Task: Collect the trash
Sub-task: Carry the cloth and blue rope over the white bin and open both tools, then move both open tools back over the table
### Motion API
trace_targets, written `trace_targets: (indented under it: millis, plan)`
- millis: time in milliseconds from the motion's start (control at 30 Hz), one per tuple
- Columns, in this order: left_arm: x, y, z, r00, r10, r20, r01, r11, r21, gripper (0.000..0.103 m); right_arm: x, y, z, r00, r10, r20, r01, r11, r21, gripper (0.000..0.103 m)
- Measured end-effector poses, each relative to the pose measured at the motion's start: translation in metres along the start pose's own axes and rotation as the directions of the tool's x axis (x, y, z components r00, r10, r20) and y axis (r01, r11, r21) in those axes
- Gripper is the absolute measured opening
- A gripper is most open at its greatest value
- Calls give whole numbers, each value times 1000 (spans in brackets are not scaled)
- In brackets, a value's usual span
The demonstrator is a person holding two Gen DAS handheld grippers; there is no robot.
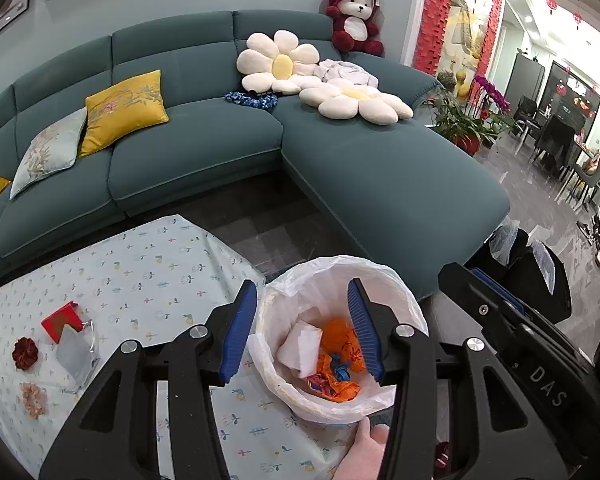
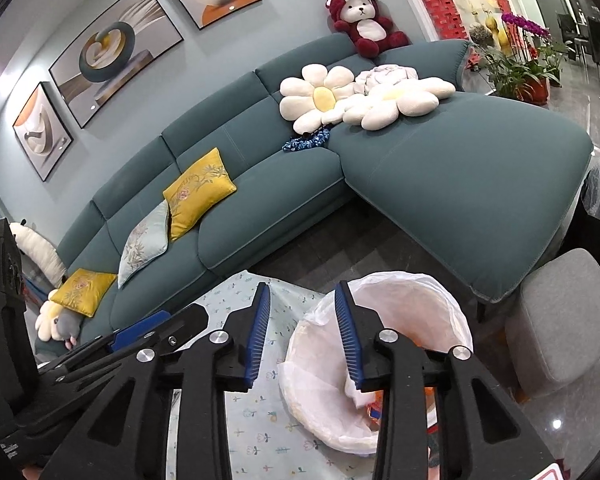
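We see a table covered with a pale flower-print cloth. Toward its left edge lie a red folded card, a clear plastic pouch, a dark red scrunchie and a pink scrunchie. At the right edge stands a white-lined trash bin.

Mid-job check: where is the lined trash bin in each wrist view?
Left wrist: trash bin sits bottom centre, seen between the open left tongs.
Right wrist: bin is lower right, partly behind the right tongs.
Shared landmark: the red teddy bear on the sofa back.
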State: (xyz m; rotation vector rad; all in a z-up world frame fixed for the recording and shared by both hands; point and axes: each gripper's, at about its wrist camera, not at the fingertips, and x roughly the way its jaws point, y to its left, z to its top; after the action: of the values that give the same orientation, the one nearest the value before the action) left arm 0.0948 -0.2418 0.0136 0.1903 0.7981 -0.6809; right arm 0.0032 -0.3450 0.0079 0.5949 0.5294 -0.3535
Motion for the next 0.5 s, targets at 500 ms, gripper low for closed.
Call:
trace_targets:
  millis: [500]
  plan:
    - [-17, 39, -6, 999, 32, 10, -31, 997, -75, 45, 3, 39, -4, 999, 30, -28, -32, 998, -61, 34]
